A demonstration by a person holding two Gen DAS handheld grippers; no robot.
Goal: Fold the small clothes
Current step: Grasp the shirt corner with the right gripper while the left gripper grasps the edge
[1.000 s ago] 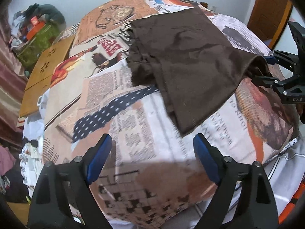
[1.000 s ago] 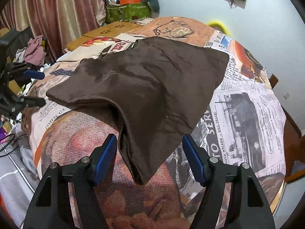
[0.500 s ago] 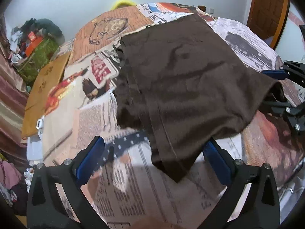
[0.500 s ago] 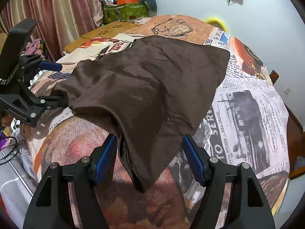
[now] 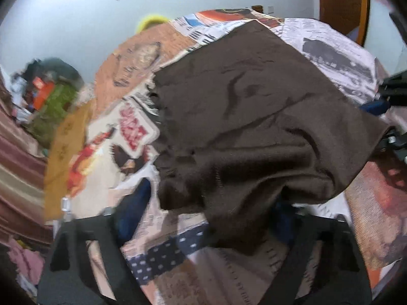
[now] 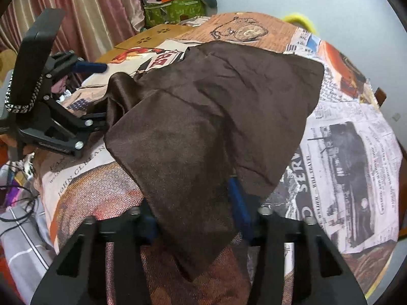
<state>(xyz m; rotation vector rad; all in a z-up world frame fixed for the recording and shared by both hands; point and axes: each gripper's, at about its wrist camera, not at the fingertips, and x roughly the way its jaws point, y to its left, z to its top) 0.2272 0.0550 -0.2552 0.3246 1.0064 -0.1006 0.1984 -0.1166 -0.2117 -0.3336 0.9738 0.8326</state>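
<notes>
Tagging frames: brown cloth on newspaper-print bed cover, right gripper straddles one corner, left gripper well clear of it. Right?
Not quite: the left gripper is not clear. The right wrist view shows its open jaws around another corner of the brown cloth. The right gripper does straddle one corner, on the newspaper-print bed cover.

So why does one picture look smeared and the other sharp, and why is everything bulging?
Left wrist view: motion blur smears the cloth and the printed sheet. Right wrist view: crisp, the sheet's print readable, with a soft sheen on the cloth's bunched corner. Both views: fisheye lenses bow the bed and darken the corners.
</notes>
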